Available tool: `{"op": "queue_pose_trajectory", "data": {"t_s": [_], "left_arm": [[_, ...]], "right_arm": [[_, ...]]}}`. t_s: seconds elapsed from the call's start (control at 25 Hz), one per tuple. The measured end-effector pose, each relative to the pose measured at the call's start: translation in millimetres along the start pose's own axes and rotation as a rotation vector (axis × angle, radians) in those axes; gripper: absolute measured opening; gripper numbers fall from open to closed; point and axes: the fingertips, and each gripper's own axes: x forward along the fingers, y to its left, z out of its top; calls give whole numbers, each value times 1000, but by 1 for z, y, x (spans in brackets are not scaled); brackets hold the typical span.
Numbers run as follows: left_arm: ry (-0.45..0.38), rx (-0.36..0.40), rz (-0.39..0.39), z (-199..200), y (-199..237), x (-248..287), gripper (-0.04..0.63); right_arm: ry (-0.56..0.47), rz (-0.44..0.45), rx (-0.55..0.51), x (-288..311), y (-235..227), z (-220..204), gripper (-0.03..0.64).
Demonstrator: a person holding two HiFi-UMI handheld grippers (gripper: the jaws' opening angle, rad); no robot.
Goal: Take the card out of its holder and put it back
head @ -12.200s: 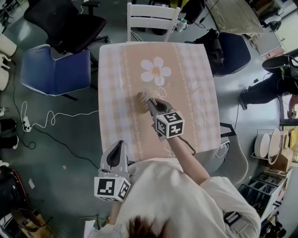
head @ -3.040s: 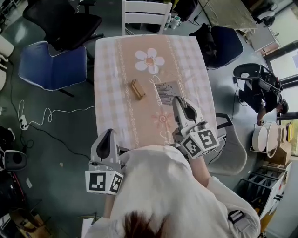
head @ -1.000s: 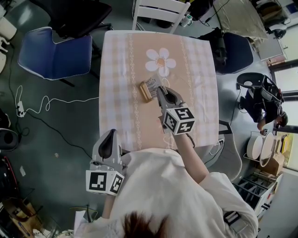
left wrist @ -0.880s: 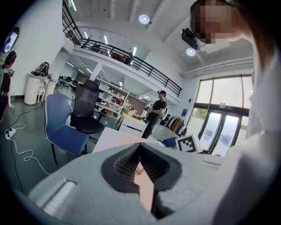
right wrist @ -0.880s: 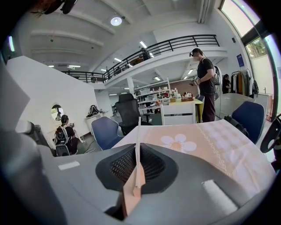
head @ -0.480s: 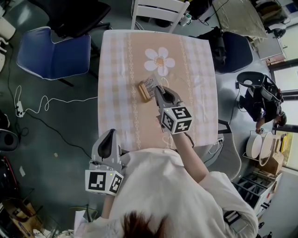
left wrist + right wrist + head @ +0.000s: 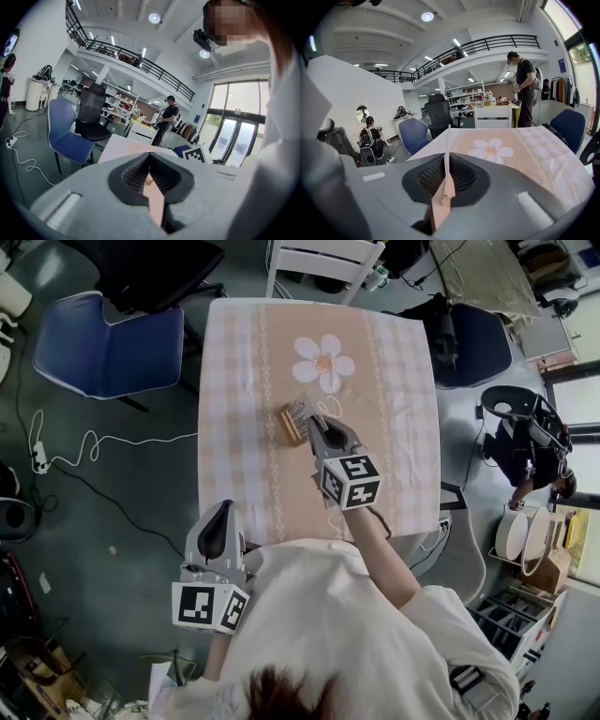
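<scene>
Blue chair (image 7: 108, 348): on the floor, off the table's left edge.
Left gripper (image 7: 223, 512): held off the table's near left corner, close to the person's body; fingers pressed together with nothing between them.
Table (image 7: 234, 427): pink checked cloth, flower print (image 7: 323, 364) toward the far edge.
Holder (image 7: 292, 425): wooden, near the table's middle, on the near side of the flower print.
Card (image 7: 302, 411): over the holder's right side; cannot tell whether it sits in the slot.
Right gripper (image 7: 315, 426): over the table's middle, fingers clamped on the card, which stands edge-on between the pads.
</scene>
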Motion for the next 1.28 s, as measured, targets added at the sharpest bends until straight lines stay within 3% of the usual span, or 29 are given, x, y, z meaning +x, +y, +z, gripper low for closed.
{"op": "queue_pose_trajectory", "data": {"t_s": [1.28], "left_arm": [[4,-1,-5,0,0,1,0]], "right_arm": [[12,19,-22,12,2,-19,14]]}}
